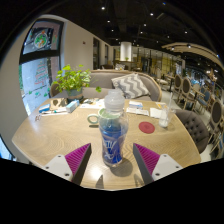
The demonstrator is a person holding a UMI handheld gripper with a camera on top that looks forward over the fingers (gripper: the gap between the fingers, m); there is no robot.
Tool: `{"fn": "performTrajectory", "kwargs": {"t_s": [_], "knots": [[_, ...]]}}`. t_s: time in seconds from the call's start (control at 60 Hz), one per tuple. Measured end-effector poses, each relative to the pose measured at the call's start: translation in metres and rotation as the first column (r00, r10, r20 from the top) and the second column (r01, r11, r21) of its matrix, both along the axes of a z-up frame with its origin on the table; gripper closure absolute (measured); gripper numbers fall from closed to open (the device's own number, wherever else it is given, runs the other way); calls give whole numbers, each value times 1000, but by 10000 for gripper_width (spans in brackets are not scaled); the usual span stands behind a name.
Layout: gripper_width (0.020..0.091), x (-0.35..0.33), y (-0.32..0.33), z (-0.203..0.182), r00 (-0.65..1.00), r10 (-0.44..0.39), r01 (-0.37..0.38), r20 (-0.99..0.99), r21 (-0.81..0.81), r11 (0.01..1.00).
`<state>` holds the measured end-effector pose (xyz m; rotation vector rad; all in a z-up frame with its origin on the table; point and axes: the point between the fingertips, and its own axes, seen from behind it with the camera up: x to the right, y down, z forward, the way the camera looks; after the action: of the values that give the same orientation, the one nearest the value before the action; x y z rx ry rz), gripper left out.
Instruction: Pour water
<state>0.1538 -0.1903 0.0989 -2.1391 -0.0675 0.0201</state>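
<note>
A clear plastic water bottle (pixel 112 128) with a blue label and a white cap stands upright on the light wooden table (pixel 50 140). It is between my two fingers and a little ahead of them, with a gap at each side. My gripper (pixel 112 160) is open, its pink pads (pixel 78 157) level with the bottle's lower half. Beyond the bottle a small glass cup (pixel 93 120) rests on the table. A red coaster (pixel 147 127) lies to the right of the bottle.
A potted green plant (pixel 70 82) stands at the table's far left, with papers and small items near it. More papers lie at the far right. A grey sofa with a patterned cushion (pixel 130 86) is behind the table, and chairs stand at the right.
</note>
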Motion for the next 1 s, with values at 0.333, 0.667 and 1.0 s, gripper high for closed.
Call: {"fn": "performTrajectory", "kwargs": {"t_s": [0.333,0.667,1.0], "knots": [[470,2,65,-25,998,-36,38,-49,56,998],[729,-3,63,-22,1000,25,-26,3,83,996],[775,-59,90,42,993,33,-21,-111,104,994]]}}
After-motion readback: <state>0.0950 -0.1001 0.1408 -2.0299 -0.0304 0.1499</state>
